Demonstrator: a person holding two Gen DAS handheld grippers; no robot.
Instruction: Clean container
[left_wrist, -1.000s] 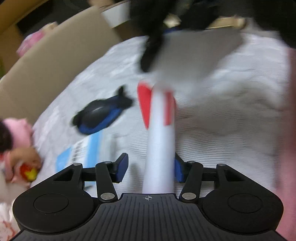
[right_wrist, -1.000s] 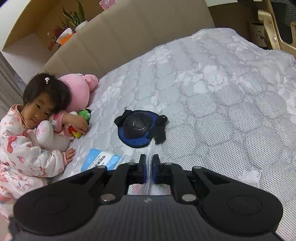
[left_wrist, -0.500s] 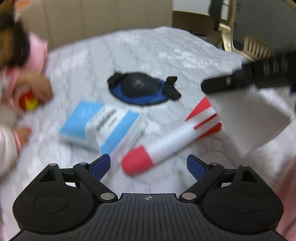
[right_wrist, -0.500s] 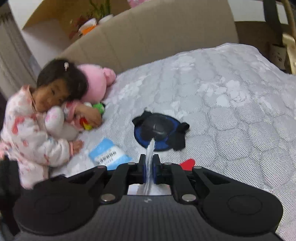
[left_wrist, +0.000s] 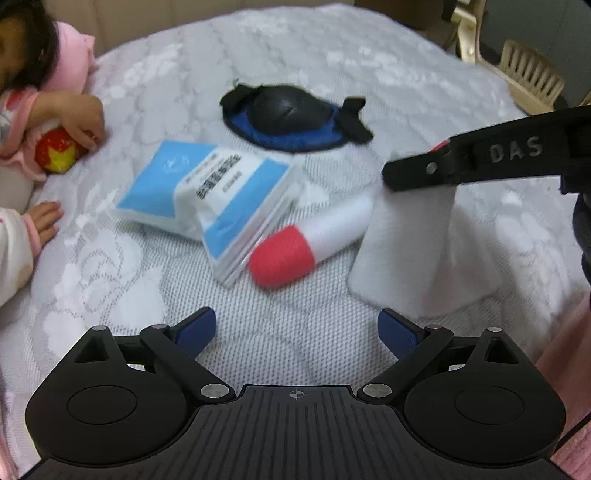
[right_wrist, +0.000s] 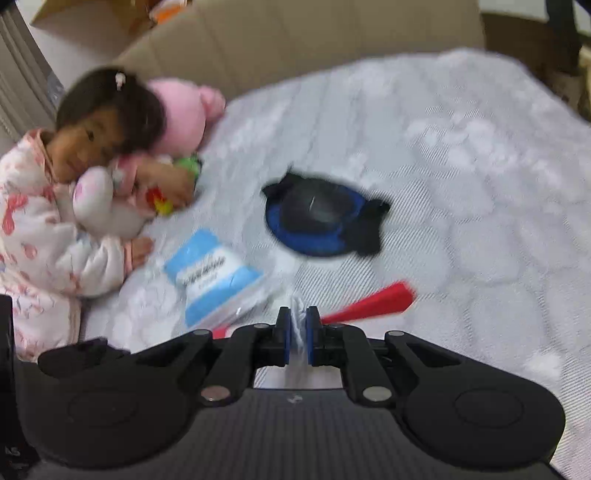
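A white rocket-shaped container (left_wrist: 314, 240) with a red nose lies on the grey mattress (left_wrist: 295, 332), just ahead of my left gripper (left_wrist: 297, 328), which is open and empty. Its red fin (right_wrist: 373, 301) shows in the right wrist view. My right gripper (right_wrist: 295, 328) is shut on a white wipe (right_wrist: 297, 325). In the left wrist view the right gripper (left_wrist: 480, 162) comes in from the right and the wipe (left_wrist: 410, 251) hangs from it, covering the container's tail.
A blue-and-white wipe pack (left_wrist: 210, 195) lies left of the container. A black and blue pad (left_wrist: 295, 118) lies farther back. A child (right_wrist: 74, 177) with a pink plush toy (right_wrist: 181, 118) lies at the mattress's left. A beige headboard (right_wrist: 295, 44) stands behind.
The left gripper let go of the container, which now lies on the mattress, and pulled back. The right gripper has kept its hold on the wipe and moved over the container's tail.
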